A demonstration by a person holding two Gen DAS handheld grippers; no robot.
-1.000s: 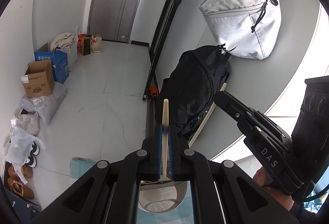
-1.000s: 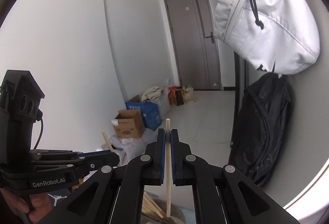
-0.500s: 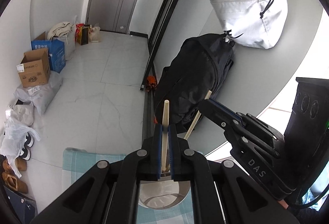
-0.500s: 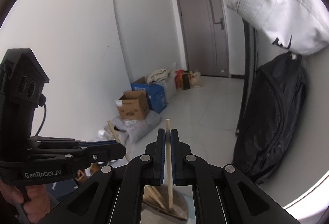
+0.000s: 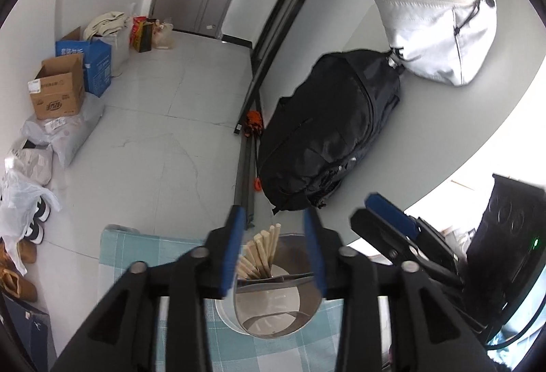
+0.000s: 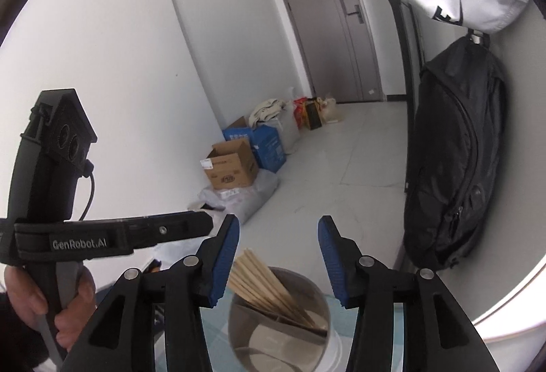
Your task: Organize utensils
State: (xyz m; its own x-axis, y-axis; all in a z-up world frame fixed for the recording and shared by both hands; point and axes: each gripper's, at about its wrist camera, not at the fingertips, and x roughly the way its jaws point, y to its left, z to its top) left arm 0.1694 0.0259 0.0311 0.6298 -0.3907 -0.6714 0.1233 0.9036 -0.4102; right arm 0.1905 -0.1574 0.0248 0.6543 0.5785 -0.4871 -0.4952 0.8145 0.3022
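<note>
A round metal utensil holder (image 5: 273, 314) with a divider stands on a teal checked cloth (image 5: 136, 256). Several wooden chopsticks (image 5: 259, 251) lean inside it, also in the right wrist view (image 6: 266, 290). My left gripper (image 5: 274, 249) is open and empty, just above the holder's rim. My right gripper (image 6: 278, 256) is open and empty above the same holder (image 6: 279, 327). The right gripper's fingers (image 5: 392, 218) show at the right in the left wrist view. The left gripper's body (image 6: 112, 235) shows at the left in the right wrist view.
A black backpack (image 5: 327, 136) and a white bag (image 5: 433, 31) hang on the wall at the right. Cardboard boxes (image 5: 58, 92) and plastic bags (image 5: 24, 201) line the floor at the left. A grey door (image 6: 331, 31) stands at the far end.
Both grippers held one chopstick each, shut. Both have come down over the holder and opened, and the chopsticks now stand in the holder.
</note>
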